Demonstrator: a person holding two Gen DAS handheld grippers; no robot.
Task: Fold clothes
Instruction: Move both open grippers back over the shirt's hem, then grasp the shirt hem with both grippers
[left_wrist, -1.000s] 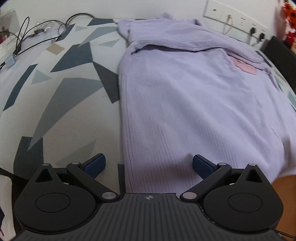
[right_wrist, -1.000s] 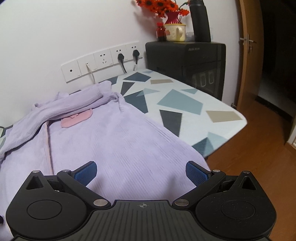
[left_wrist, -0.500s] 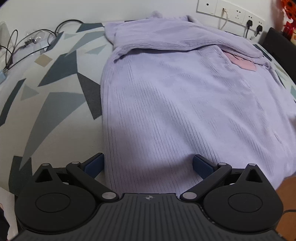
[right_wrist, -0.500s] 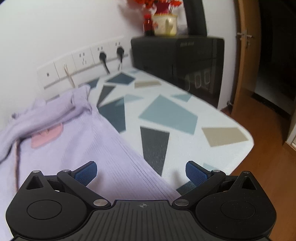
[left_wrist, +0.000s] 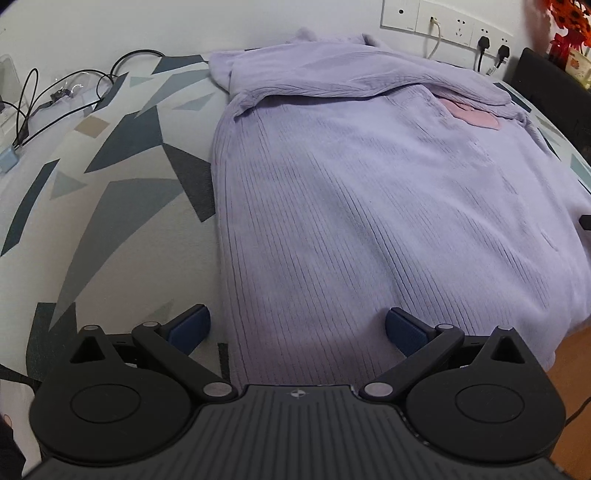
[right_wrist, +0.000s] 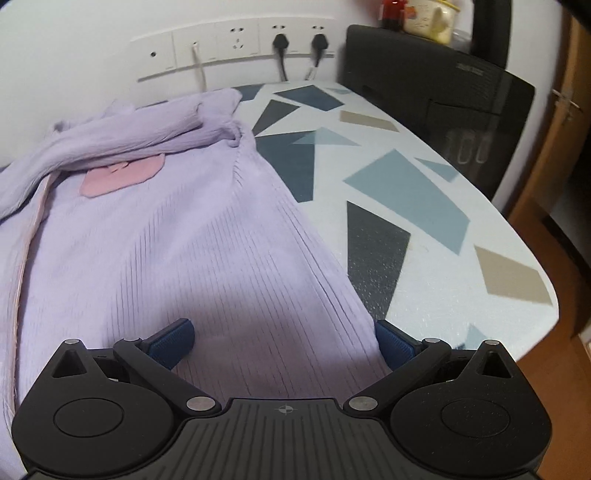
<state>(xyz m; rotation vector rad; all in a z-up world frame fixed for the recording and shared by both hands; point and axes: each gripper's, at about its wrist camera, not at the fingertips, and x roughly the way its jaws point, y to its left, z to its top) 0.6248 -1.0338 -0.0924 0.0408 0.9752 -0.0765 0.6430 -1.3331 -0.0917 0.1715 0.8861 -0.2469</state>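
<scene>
Patterned table: lilac garment frame centre; left gripper and right gripper fingers apart at hem corners

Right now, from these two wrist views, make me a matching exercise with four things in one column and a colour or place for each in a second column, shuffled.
Things:
1. garment
2. patch
3. cabinet
4. cables

Descriptions:
A. pink, lying on the garment
B. lilac, ribbed, spread on the table
C. black, tangled on the table's far left by the wall
D. dark, standing at the table's right end below a mug

Pairs: 1-B, 2-A, 3-D, 4-C
</scene>
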